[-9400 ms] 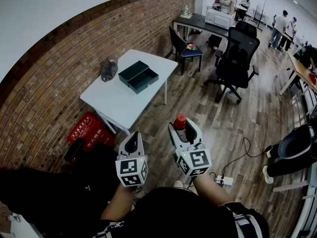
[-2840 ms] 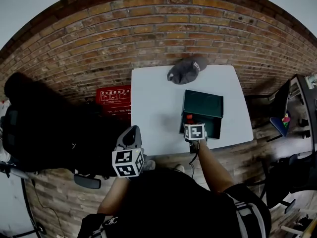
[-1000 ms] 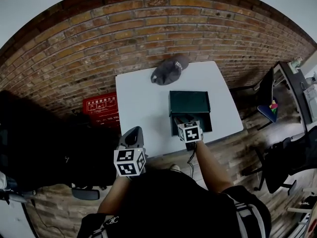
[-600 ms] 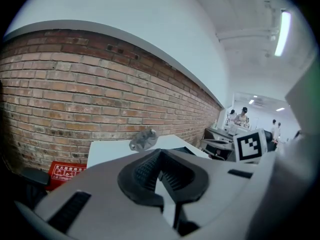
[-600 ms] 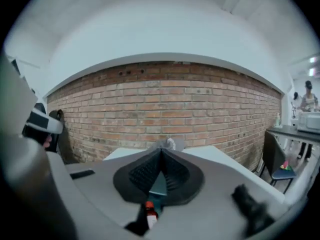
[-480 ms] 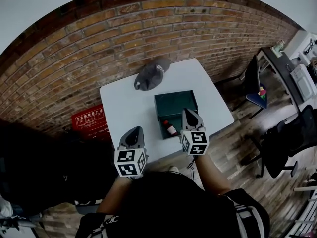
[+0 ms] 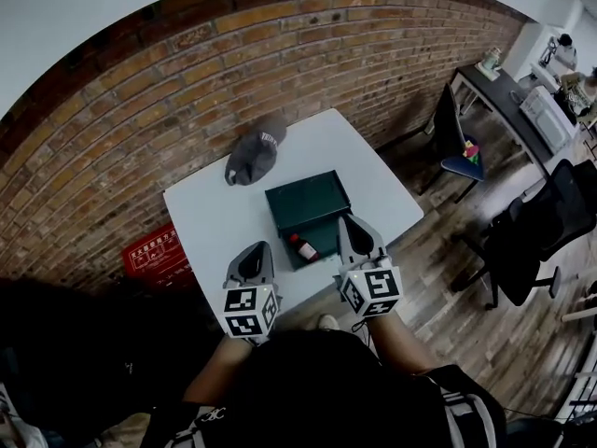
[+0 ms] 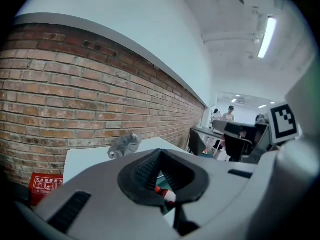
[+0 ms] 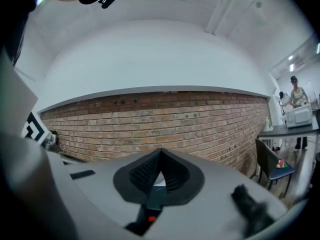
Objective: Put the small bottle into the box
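Note:
The small bottle (image 7: 301, 247), dark with a red cap, lies on its side inside the lower half of the open dark-green box (image 7: 322, 204) on the white table (image 7: 201, 217). My right gripper (image 7: 355, 224) hovers just right of the box near the table's front edge. It is shut and empty, its tips (image 9: 160, 152) meeting in the right gripper view. My left gripper (image 7: 251, 251) hangs over the table's front edge, left of the box, also shut with nothing held. Through its closed jaws (image 8: 160, 153) a bit of the bottle (image 8: 165, 194) shows.
A grey cap (image 7: 254, 161) lies at the table's far side by the brick wall (image 7: 187, 73). A red crate (image 7: 152, 255) sits on the floor to the left. A chair (image 7: 461, 153), a black office chair (image 7: 527, 236) and a desk (image 7: 508, 91) stand to the right.
My right gripper has drawn back from over the box toward me and its jaws have shut empty. The bottle now lies alone in the box. The left gripper stayed put.

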Motion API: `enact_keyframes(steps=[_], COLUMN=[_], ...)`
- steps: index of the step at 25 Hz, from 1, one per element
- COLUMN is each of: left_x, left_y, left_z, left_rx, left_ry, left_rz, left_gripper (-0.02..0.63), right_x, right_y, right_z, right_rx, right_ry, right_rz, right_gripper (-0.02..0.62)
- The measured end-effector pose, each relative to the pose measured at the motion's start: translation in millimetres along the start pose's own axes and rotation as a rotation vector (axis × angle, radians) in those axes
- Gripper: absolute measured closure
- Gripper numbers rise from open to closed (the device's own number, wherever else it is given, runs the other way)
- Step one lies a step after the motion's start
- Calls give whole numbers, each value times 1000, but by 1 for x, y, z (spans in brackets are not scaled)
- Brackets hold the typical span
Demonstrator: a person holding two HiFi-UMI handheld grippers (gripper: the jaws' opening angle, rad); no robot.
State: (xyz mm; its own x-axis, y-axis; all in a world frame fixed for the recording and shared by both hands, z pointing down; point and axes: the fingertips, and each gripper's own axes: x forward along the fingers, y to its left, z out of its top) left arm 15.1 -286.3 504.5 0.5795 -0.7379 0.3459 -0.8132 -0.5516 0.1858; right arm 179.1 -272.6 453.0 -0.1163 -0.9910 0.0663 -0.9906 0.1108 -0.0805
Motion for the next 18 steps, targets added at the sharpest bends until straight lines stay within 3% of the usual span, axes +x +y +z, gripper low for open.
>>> enact_keyframes(steps=[8, 18], left_x=[9, 3], left_y=[-27, -44], left_z=[3, 5], left_rx=[24, 61], left_ry=[-4, -24], left_rz=[-63, -84], left_gripper=[595, 595], right_x=[-27, -43], right_y=[-10, -18], right_z=[-1, -9], right_rx=[20, 42], right_ry=[-8, 0], right_rz=[-50, -84], right_gripper=[566, 566])
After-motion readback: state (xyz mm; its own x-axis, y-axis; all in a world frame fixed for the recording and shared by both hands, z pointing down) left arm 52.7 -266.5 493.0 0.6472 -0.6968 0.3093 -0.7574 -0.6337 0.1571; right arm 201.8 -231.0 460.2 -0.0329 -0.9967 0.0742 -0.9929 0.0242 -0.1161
